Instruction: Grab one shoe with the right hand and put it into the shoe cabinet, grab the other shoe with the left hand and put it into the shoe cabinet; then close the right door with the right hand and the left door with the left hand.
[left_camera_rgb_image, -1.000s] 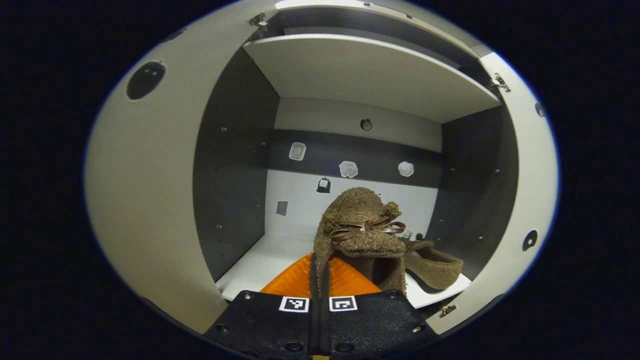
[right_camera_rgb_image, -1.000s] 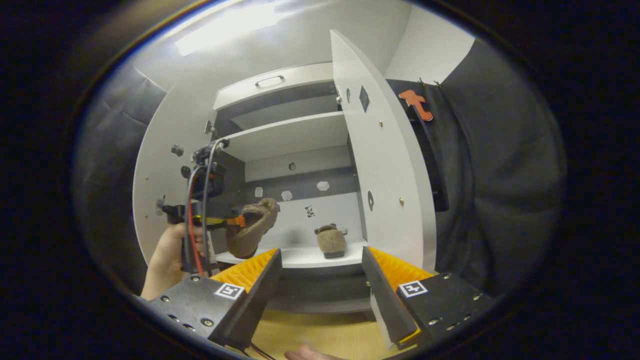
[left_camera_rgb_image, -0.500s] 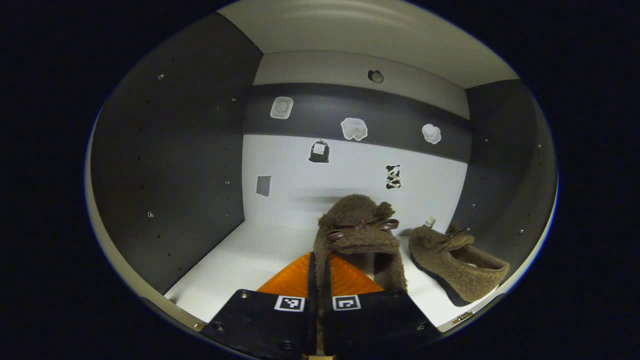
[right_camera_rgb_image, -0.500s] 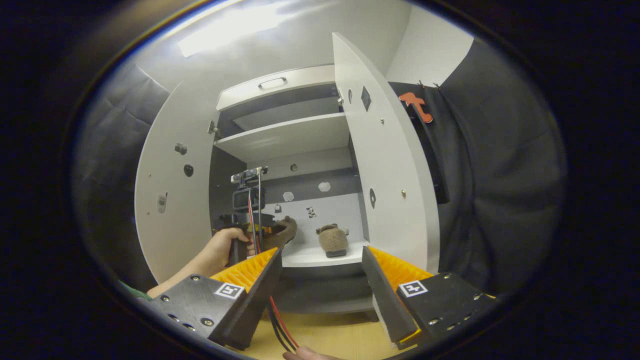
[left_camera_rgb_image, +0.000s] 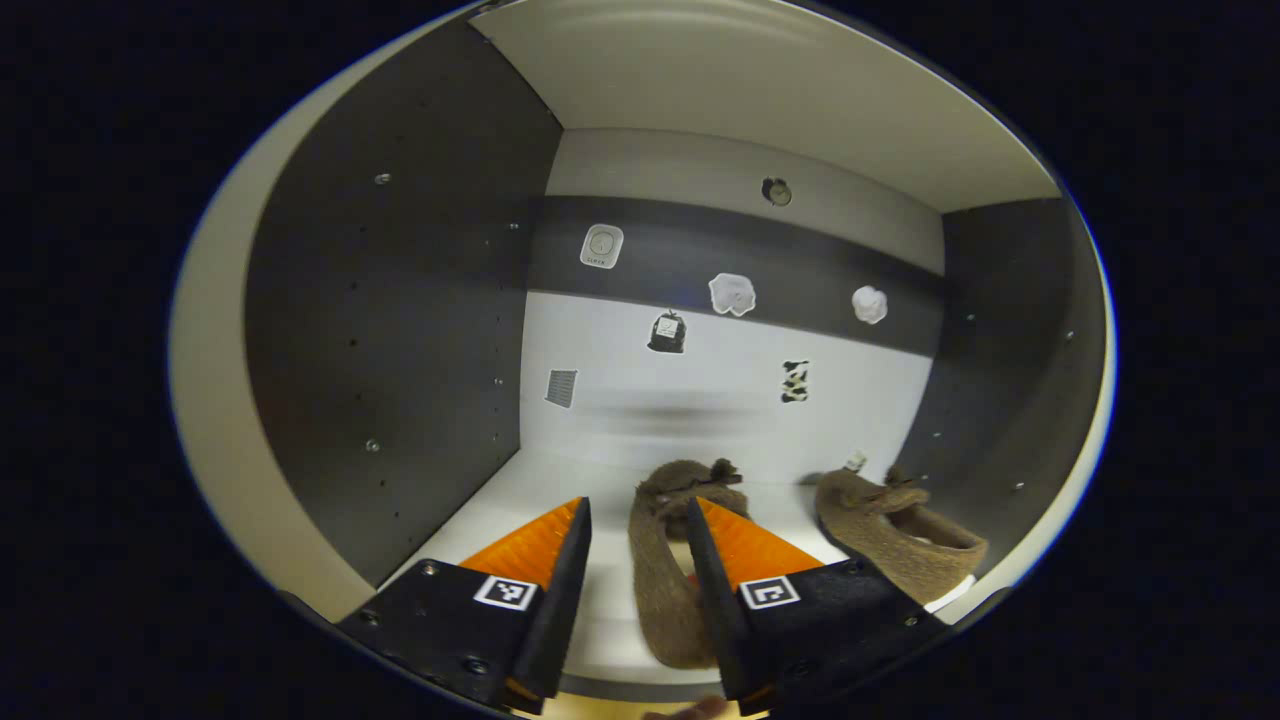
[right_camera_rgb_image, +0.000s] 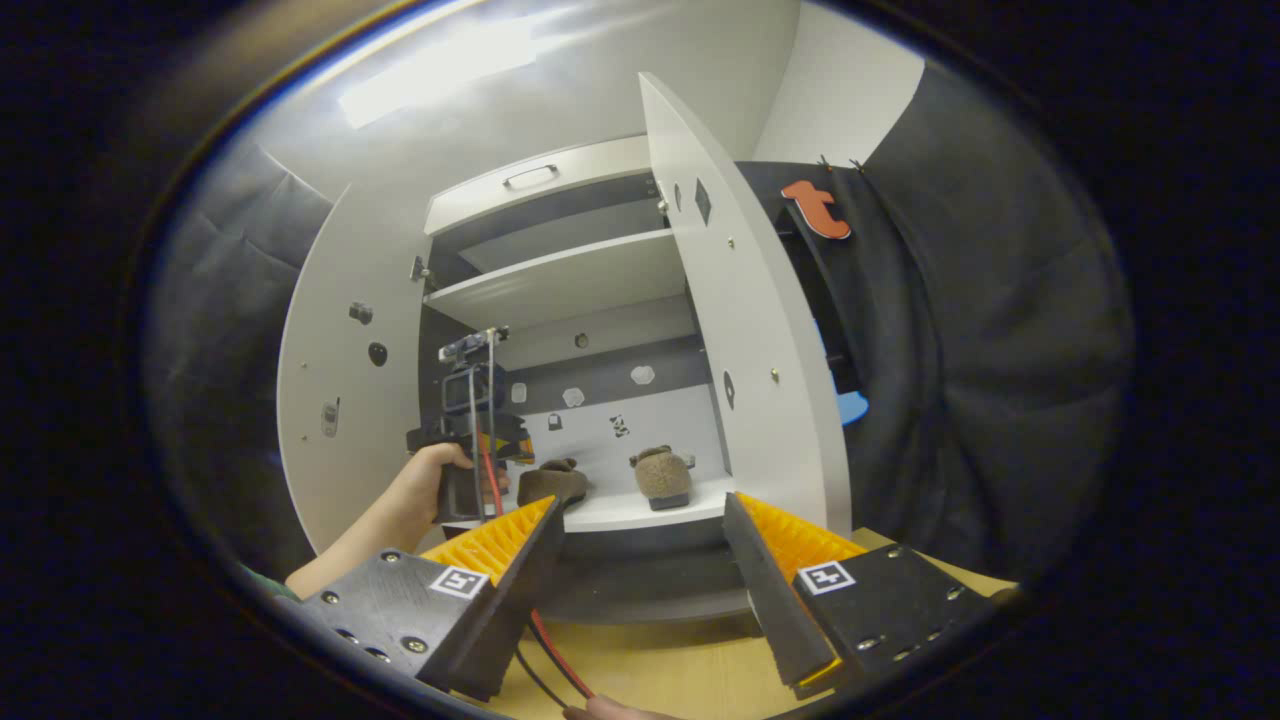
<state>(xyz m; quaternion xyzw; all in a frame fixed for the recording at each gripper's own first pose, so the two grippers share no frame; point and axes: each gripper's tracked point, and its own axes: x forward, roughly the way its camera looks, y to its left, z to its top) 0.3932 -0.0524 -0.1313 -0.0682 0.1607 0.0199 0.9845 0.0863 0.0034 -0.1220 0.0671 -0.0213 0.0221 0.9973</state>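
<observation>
Now: left gripper (left_camera_rgb_image: 637, 590) spread, second shoe (left_camera_rgb_image: 668, 560) resting between its fingers on cabinet floor (left_camera_rgb_image: 520, 500) | right gripper (right_camera_rgb_image: 640, 590) spread, empty | advice: back left gripper straight out, avoid dragging shoe.

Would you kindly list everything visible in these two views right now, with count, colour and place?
Shoes: two, fuzzy brown, side by side on the cabinet's white bottom shelf; left shoe, right shoe.
Shoe cabinet: one, white with dark inner walls, both doors open.
Left door: white, swung open.
Right door: white, swung open.
Stickers: several, pale and dark, on the back wall.
Floor: yellowish wood, before the cabinet.
Left claw: open, straddling the left shoe.
Right claw: open, before the cabinet.
Hand: one, holding the left claw.
</observation>
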